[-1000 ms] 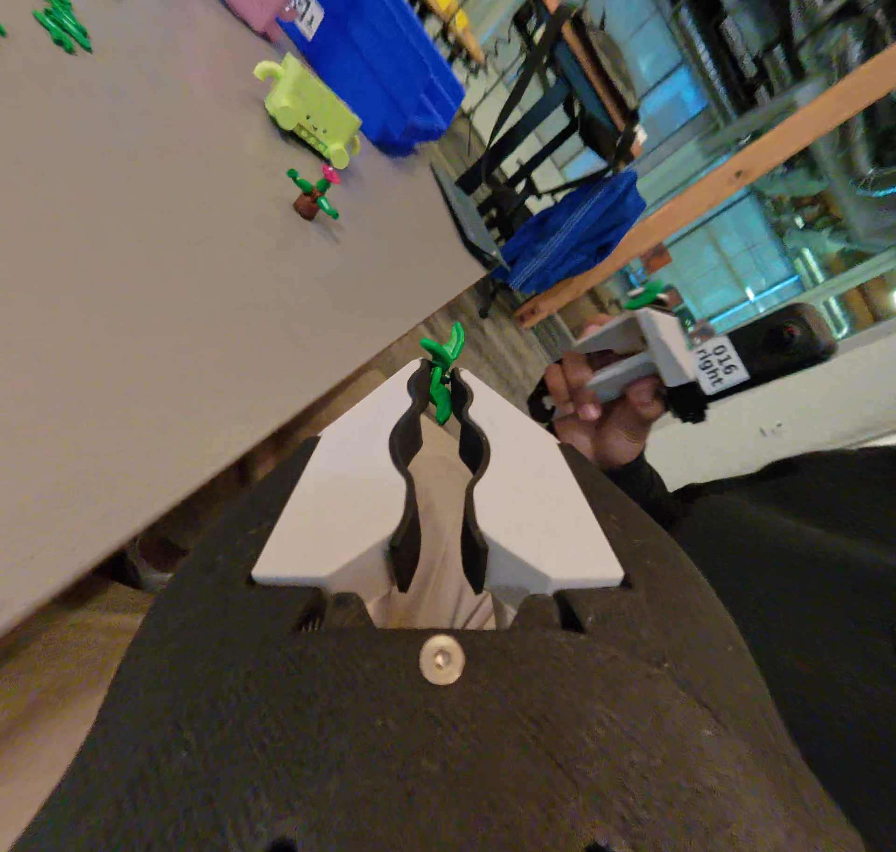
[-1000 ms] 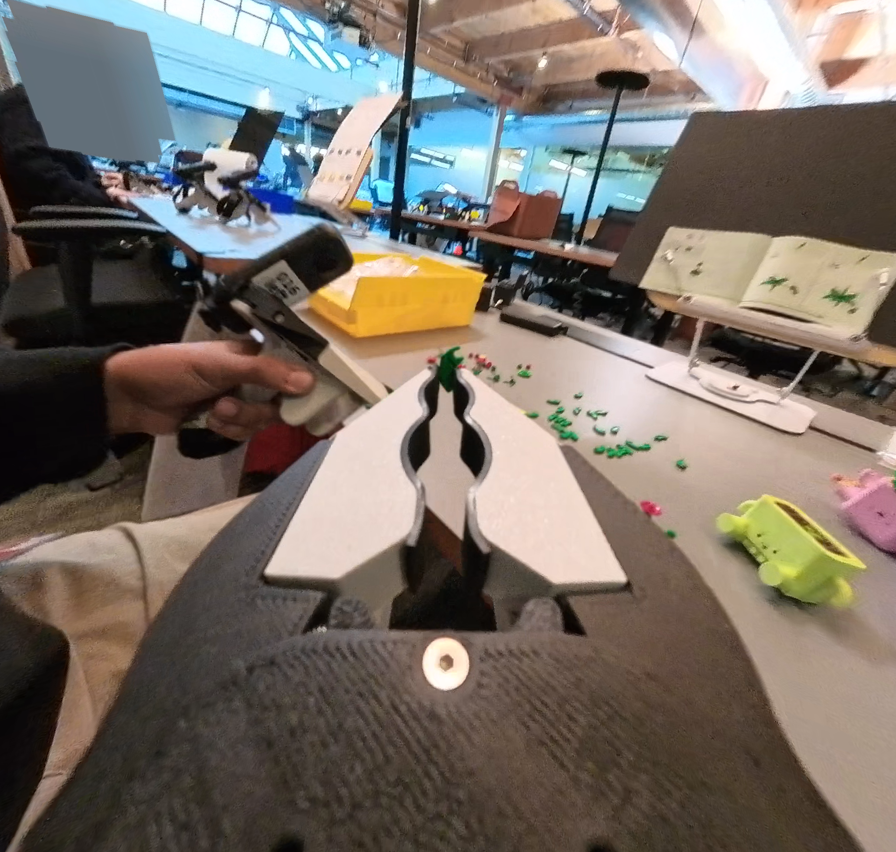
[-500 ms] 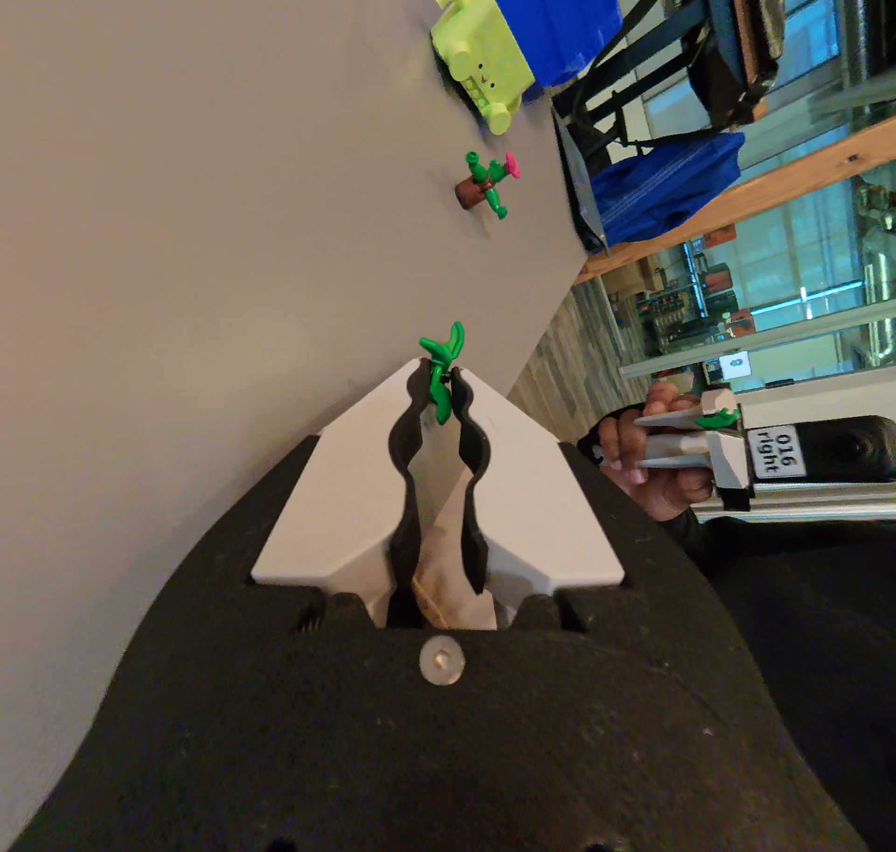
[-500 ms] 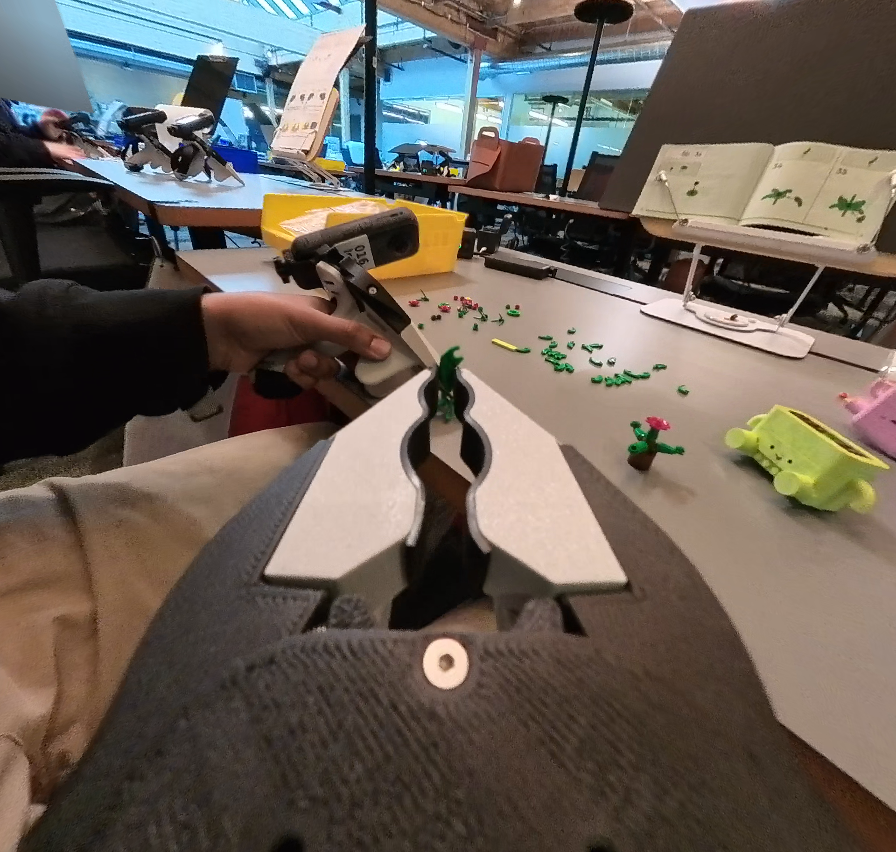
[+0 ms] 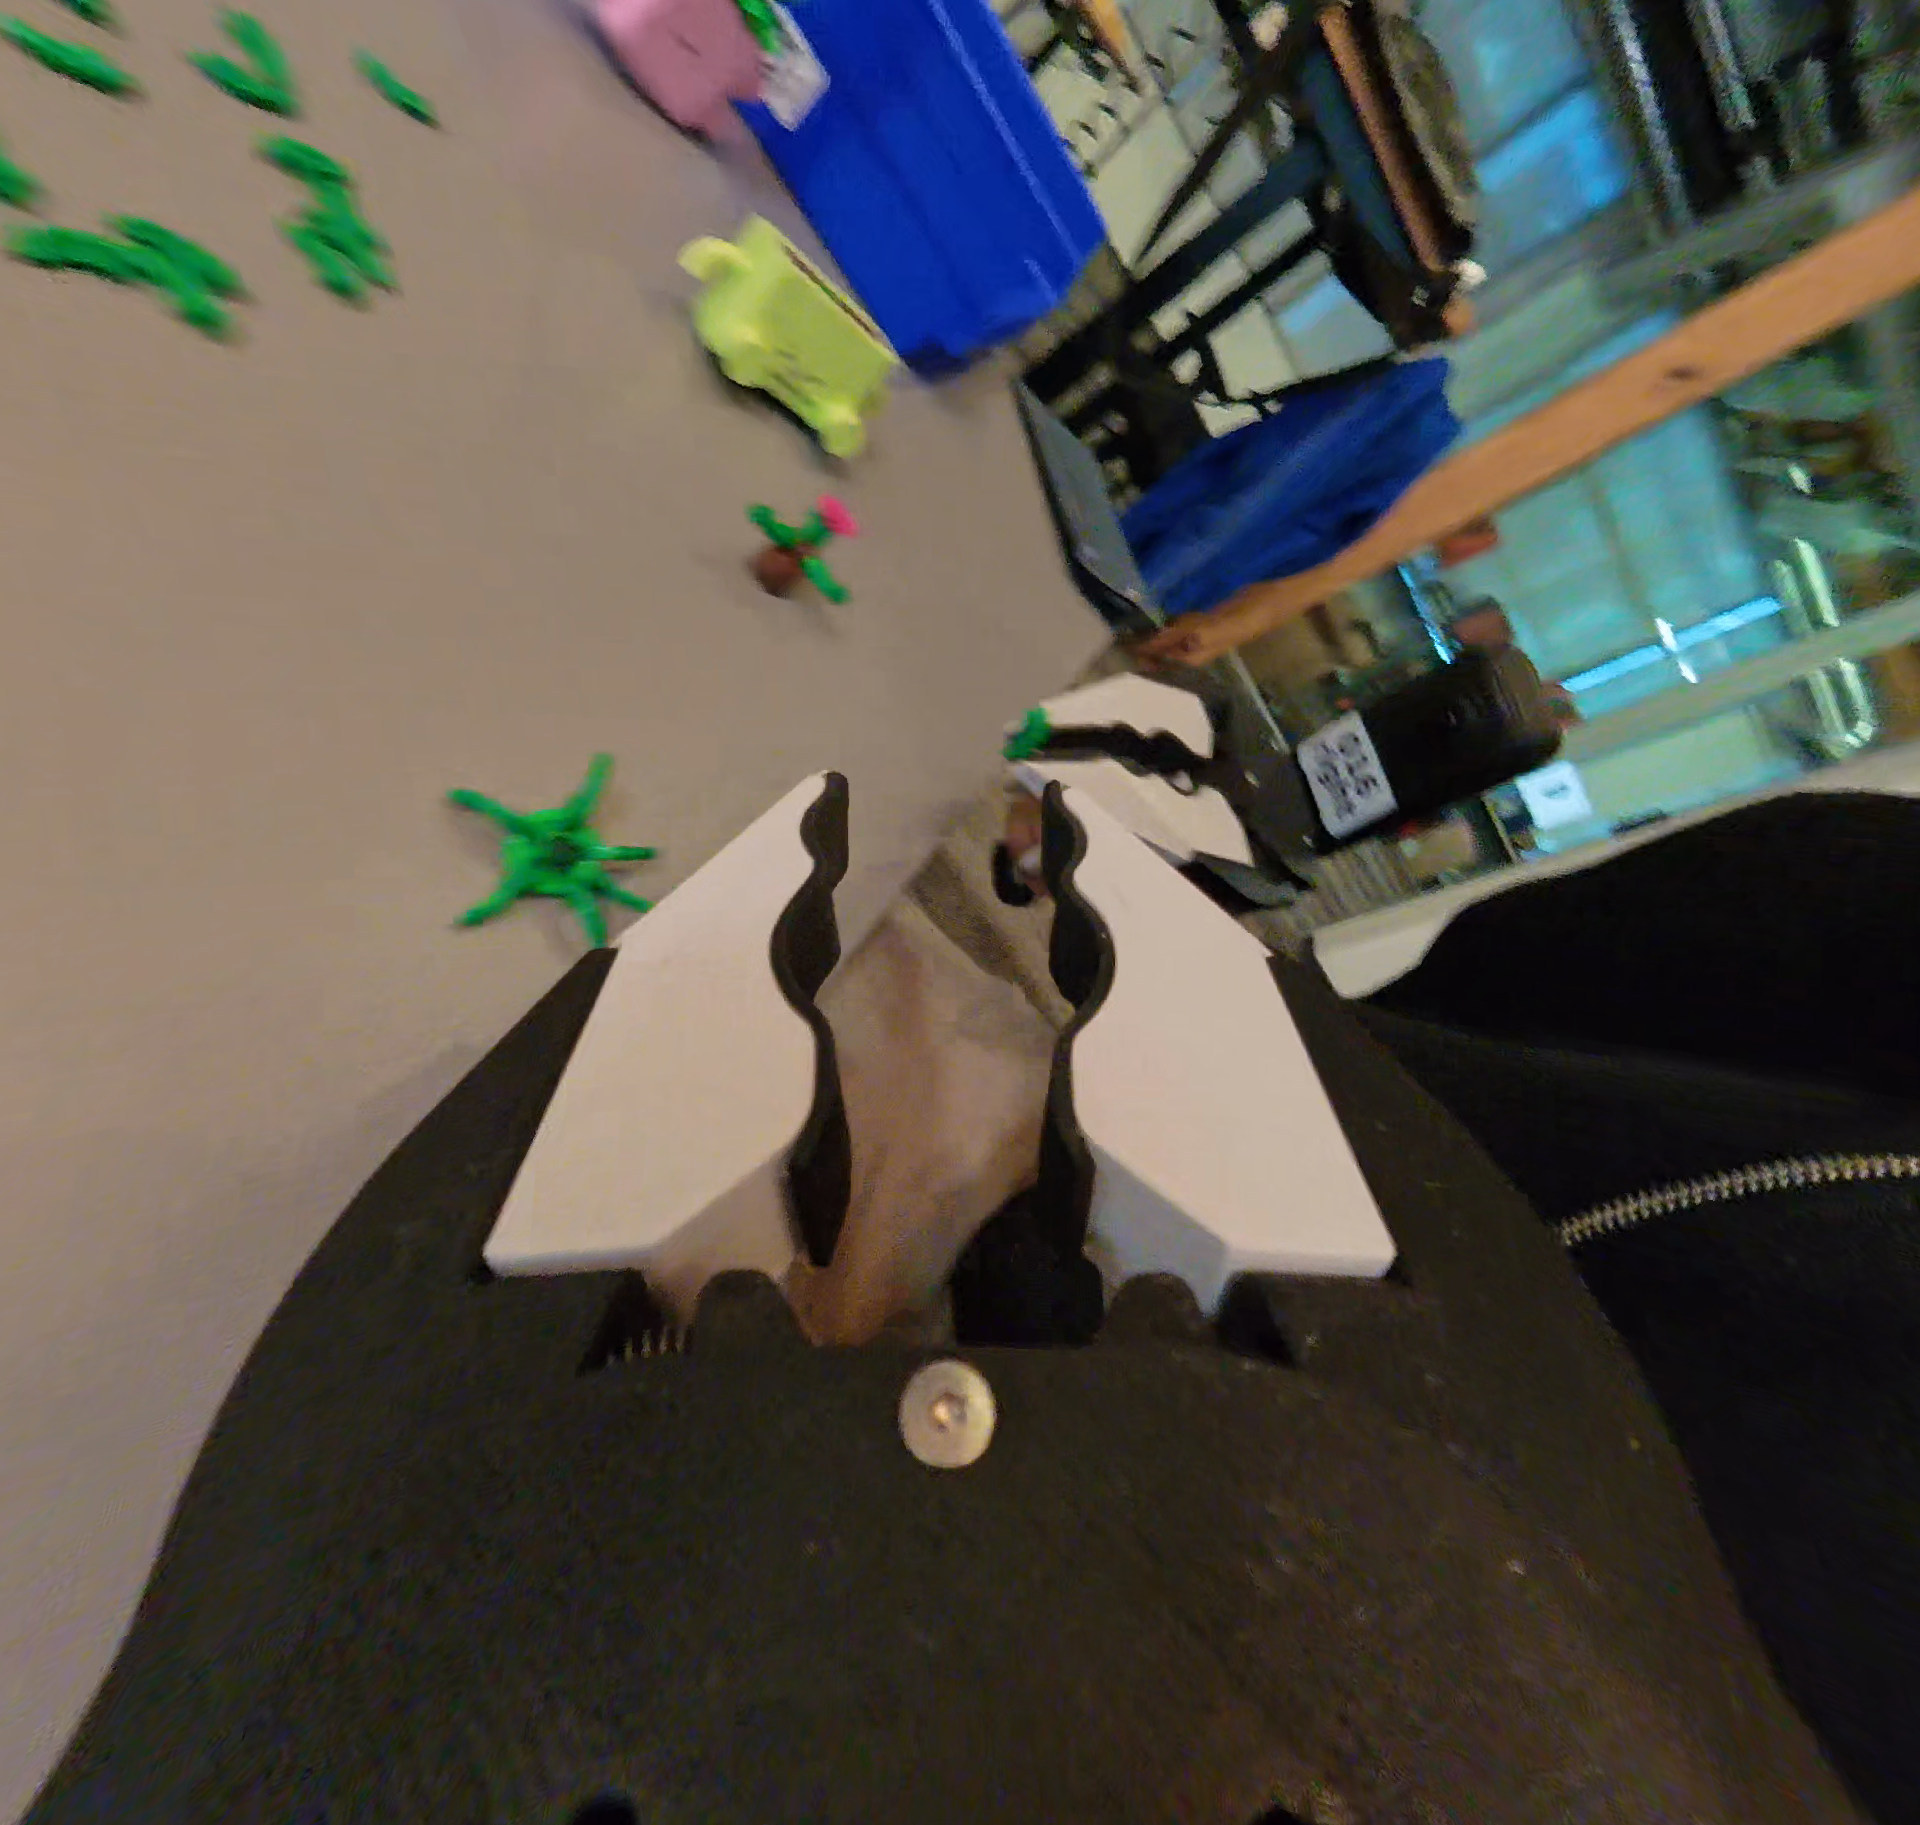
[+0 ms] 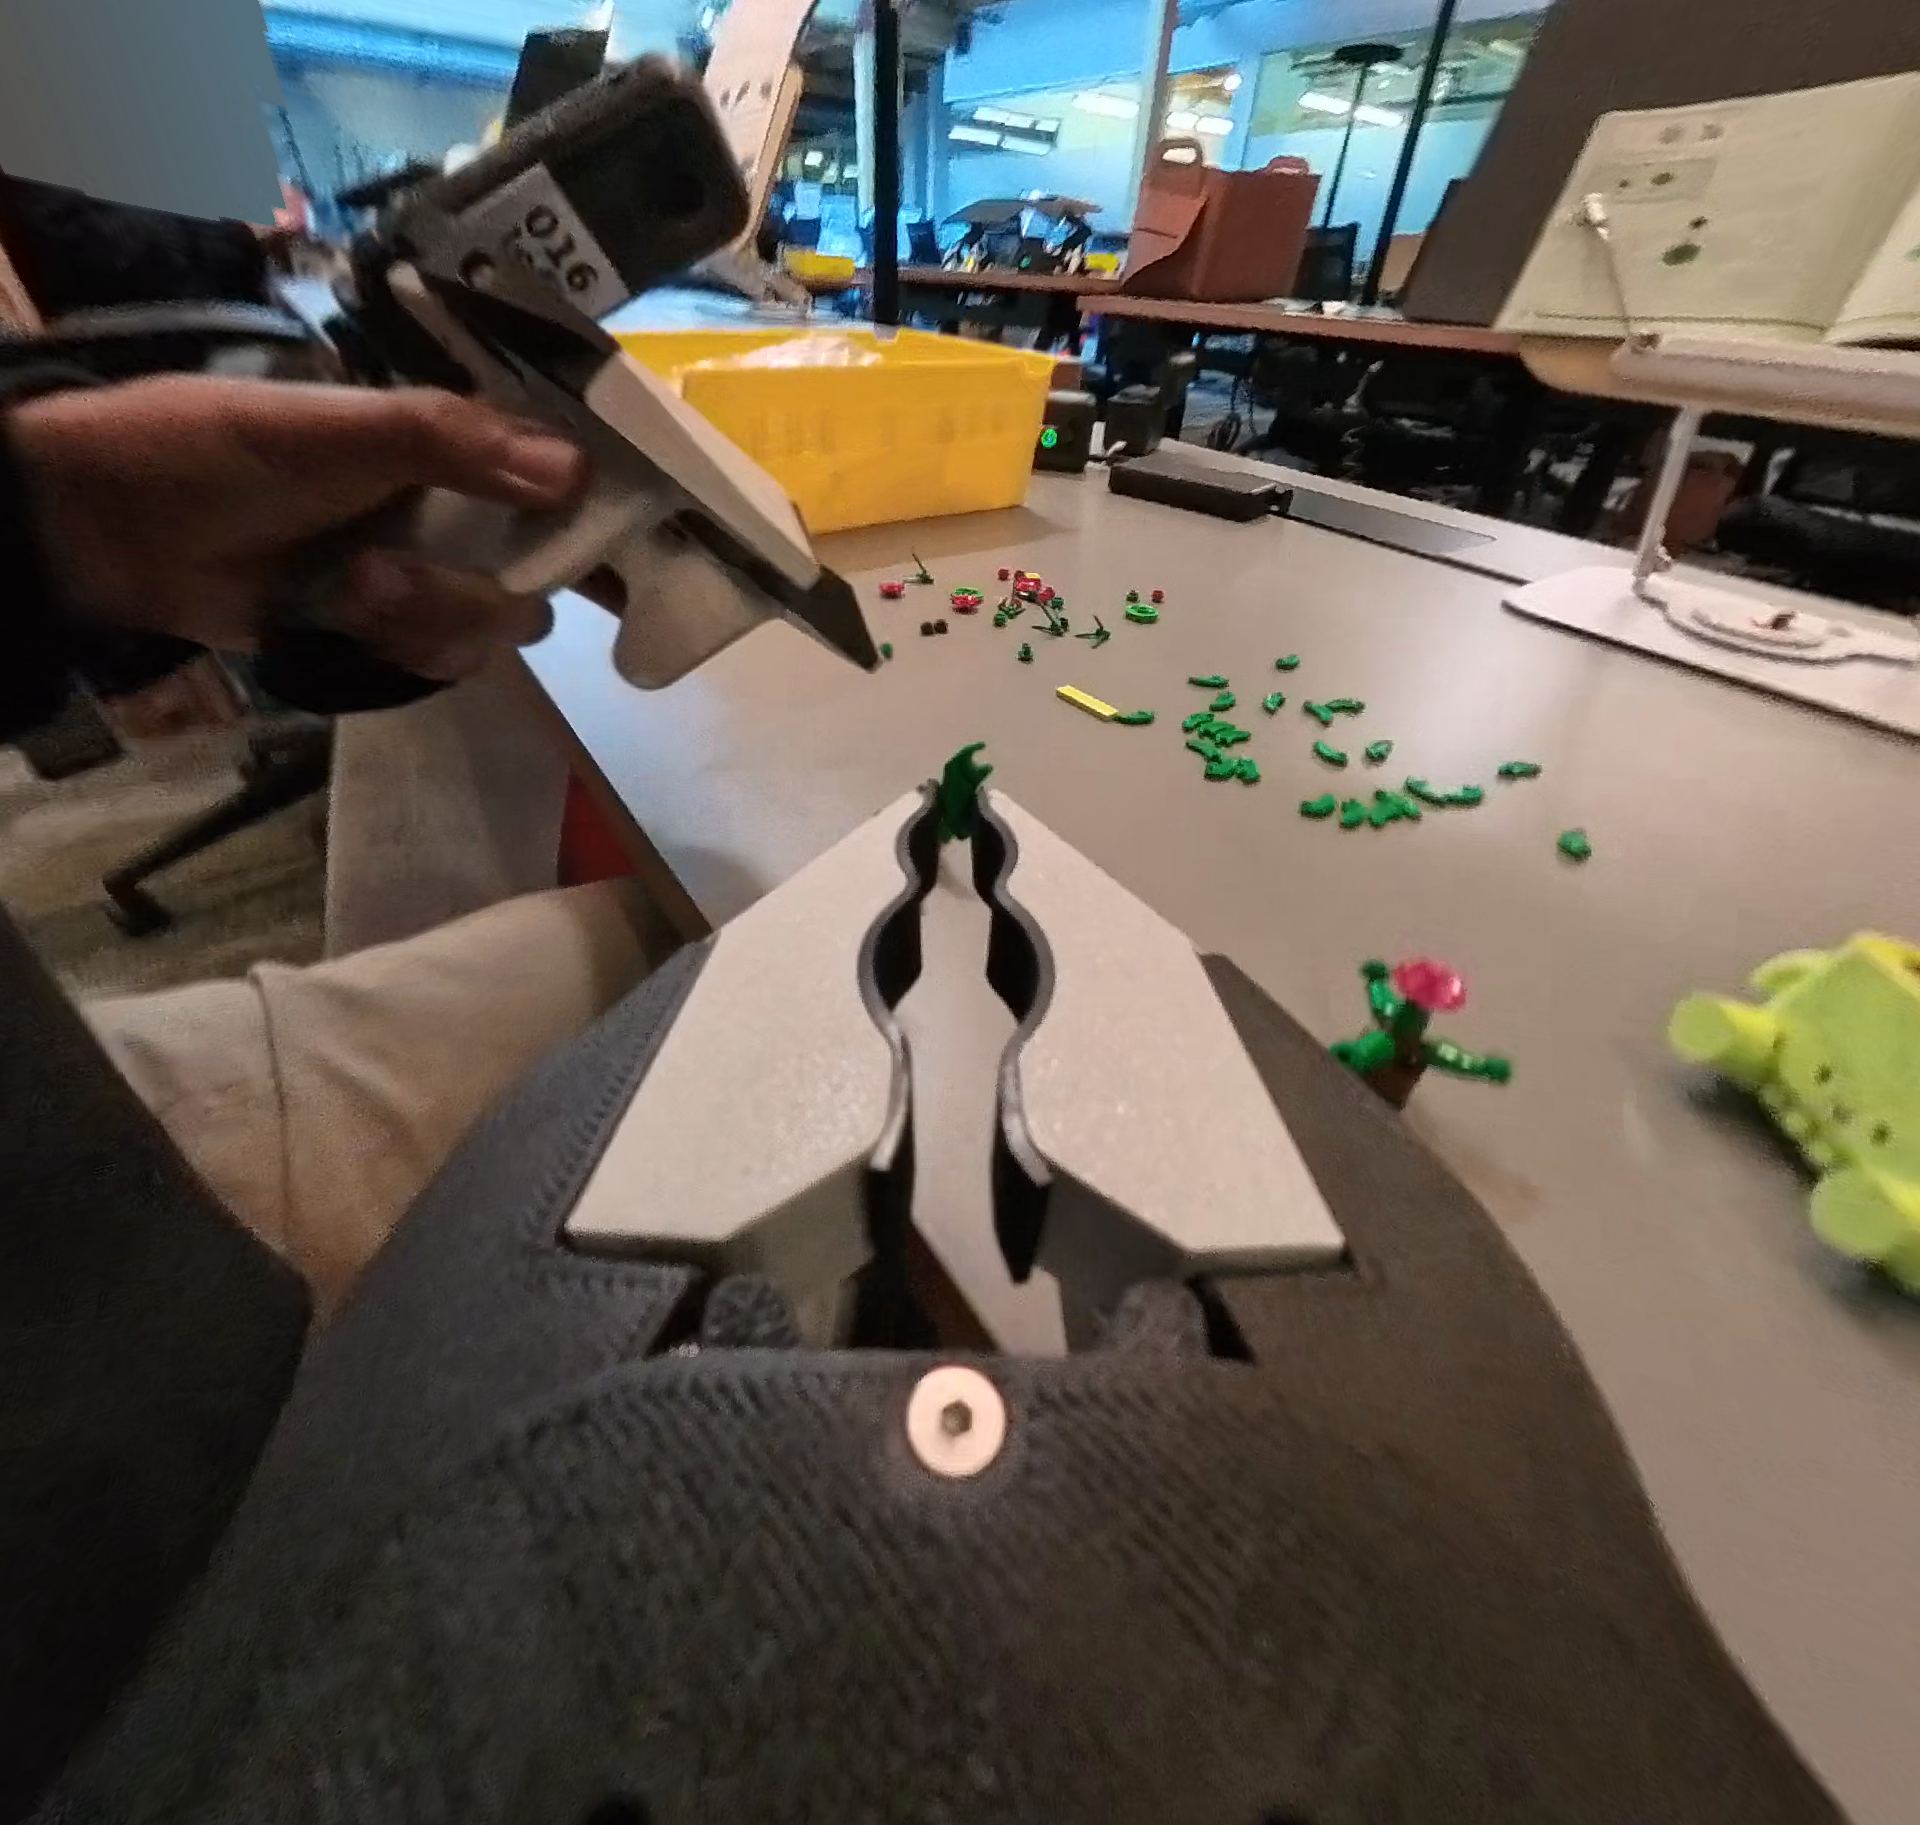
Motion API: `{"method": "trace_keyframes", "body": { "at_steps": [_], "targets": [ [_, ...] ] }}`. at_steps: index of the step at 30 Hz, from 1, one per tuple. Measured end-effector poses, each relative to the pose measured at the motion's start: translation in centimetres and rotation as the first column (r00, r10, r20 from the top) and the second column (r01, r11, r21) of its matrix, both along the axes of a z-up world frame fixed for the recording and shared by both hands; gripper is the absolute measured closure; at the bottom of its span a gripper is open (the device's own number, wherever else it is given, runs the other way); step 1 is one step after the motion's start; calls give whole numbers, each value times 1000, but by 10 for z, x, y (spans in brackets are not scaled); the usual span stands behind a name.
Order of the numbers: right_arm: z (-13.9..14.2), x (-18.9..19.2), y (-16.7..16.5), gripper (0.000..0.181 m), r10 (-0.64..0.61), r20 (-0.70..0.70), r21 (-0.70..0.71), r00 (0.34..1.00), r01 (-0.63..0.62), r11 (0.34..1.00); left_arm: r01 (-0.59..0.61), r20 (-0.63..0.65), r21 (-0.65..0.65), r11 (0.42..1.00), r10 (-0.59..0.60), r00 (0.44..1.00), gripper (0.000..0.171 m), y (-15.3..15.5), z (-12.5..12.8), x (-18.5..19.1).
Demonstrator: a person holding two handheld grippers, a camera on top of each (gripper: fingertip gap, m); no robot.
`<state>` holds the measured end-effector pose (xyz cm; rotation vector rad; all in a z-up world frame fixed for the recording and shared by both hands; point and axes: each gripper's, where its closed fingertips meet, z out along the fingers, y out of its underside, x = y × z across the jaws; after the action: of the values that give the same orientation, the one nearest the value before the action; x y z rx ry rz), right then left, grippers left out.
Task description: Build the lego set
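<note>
Left gripper: spread, empty, beside green leaf cluster on table. Right gripper: clamped on green leaf piece, likely for attaching.

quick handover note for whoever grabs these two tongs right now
Left tongs: open, empty, near the table edge.
Right tongs: shut on a small green leaf piece at the tips.
On the table: a green spiky leaf cluster, a small flower plant with a pink bloom, a lime green pot, a pink pot, loose green leaves.
Done: the two small plants are assembled.
Left: attach the held leaf, use up the loose leaves.
</note>
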<state>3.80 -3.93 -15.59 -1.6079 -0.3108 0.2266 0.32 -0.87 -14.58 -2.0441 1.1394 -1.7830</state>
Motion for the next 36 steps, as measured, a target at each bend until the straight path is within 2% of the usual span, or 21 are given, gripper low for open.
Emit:
{"method": "trace_keyframes", "body": {
  "at_steps": [2, 4, 7, 9, 11, 16, 18, 20, 22, 25, 28, 29, 30, 32, 34, 36],
  "targets": [
    [5, -4, 9, 177, 21, 117, -7, 993, -21, 1000, 40, 24, 10, 999, -40, 999, 137, -17, 3, 6],
    [5, -9, 15, 177, 30, 300, -8, 953, -28, 1000, 58, 75, 11, 998, -59, 995, 139, -28, 9, 11],
    [11, -15, 20, 177, 10, 573, 23, 820, -29, 999, 36, 143, -3, 999, -35, 989, 149, -32, 19, 14],
    [24, -24, 19, 177, 3, 671, 57, 741, -56, 997, 10, 203, -2, 1000, -9, 979, 149, -31, 33, 9],
    [37, -35, 14, 177, -2, 721, 88, 693, -89, 992, -17, 235, 21, 1000, 12, 972, 151, -30, 43, 0],
    [56, -61, -1, 177, -11, 773, 121, 634, -130, 984, 10, 271, 110, 994, -40, 962, 152, -51, 58, -18],
    [57, -69, -6, 177, -19, 797, 129, 604, -139, 982, -31, 250, 163, 986, -11, 968, 167, -51, 56, -23],
    [57, -73, -11, 177, -24, 793, 134, 609, -136, 982, -32, 249, 166, 986, -10, 968, 170, -54, 55, -27],
    [60, -77, -16, 177, -29, 748, 160, 663, -138, 977, -29, 275, 151, 988, -14, 961, 171, -56, 57, -30],
    [67, -79, -23, 175, 5, 604, 193, 797, -153, 969, 1, 346, 87, 996, -31, 938, 171, -60, 62, -32],
    [81, -74, -26, 165, 100, 315, 197, 944, -168, 966, 22, 452, -24, 999, -8, 892, 171, -58, 72, -34],
    [86, -73, -28, 162, 157, 187, 188, 970, -192, 963, 38, 490, -67, 997, 0, 872, 171, -57, 77, -36],
    [91, -73, -30, 160, 221, 60, 182, 974, -228, 957, 48, 507, -101, 994, 10, 862, 171, -56, 78, -36],
    [96, -70, -32, 160, 321, -162, 163, 933, -296, 941, 79, 527, -121, 989, -3, 850, 171, -56, 79, -36],
    [92, -70, -31, 154, 390, -319, 111, 864, -375, 921, 91, 531, -103, 990, -22, 847, 171, -59, 79, -34],
    [86, -73, -31, 156, 443, -433, 78, 785, -457, 886, 94, 524, -70, 993, -44, 851, 171, -61, 78, -32]
  ]
}}
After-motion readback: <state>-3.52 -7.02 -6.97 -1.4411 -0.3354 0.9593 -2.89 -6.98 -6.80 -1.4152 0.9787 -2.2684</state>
